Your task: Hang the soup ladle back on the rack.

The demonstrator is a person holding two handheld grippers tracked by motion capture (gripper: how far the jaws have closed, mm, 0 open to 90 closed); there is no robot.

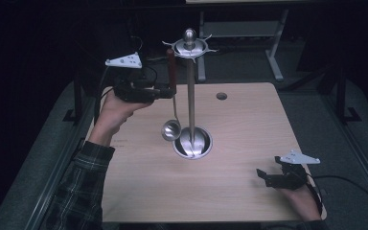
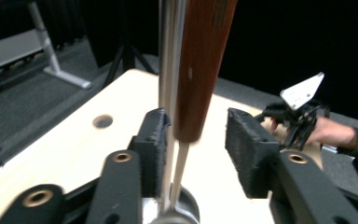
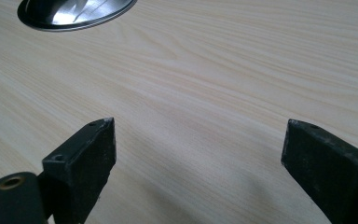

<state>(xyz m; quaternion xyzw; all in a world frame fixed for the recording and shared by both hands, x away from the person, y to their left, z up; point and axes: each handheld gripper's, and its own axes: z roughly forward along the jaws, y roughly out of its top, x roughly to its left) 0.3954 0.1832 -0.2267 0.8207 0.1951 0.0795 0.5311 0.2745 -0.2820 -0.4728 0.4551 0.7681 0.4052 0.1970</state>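
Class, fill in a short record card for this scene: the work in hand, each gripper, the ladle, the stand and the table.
Work in hand: ladle hanging on the utensil stand
Left gripper: jaws open around the ladle's wooden handle, a gap showing at one pad
Right gripper: open, nothing between its jaws, low over the table
Ladle: upright, bowl down, beside the stand's pole
Stand: upright on its round base

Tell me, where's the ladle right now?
In the high view the ladle hangs from the stand, left of its pole, wooden handle between the left tool's open jaws.
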